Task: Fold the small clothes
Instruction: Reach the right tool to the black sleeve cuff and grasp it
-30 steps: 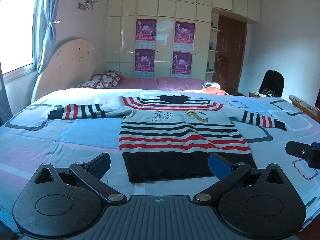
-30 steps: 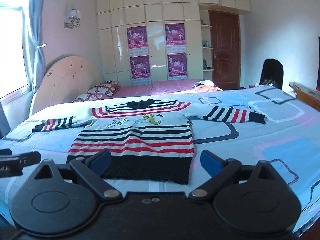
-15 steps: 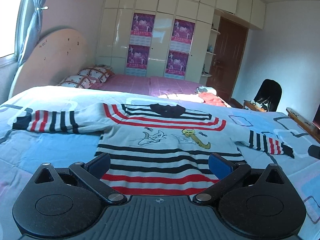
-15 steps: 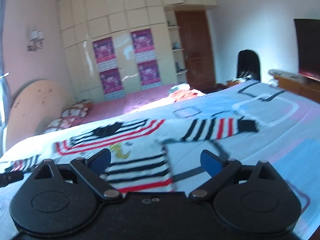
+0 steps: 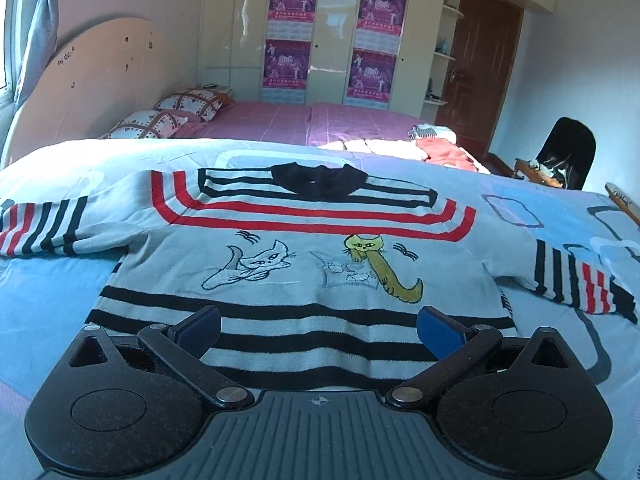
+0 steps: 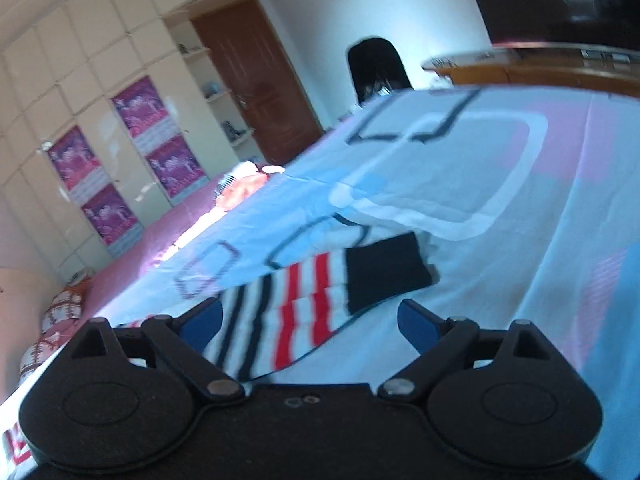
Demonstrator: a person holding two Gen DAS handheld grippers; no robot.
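The striped sweater lay flat on the bed beneath the spread-open left gripper, its right sleeve before the equally spread right gripper.

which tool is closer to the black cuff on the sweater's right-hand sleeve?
Right. The right tool hangs open over that sleeve, with the black cuff just past its fingertips. The left tool is open over the sweater's striped body, and the cuff lies far off to its right.

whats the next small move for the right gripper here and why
Probably ease the right gripper forward and down onto the striped sleeve near its black cuff, then close. Its jaws are open with the sleeve lying flat between them, and the sweater is still fully spread out, unfolded.
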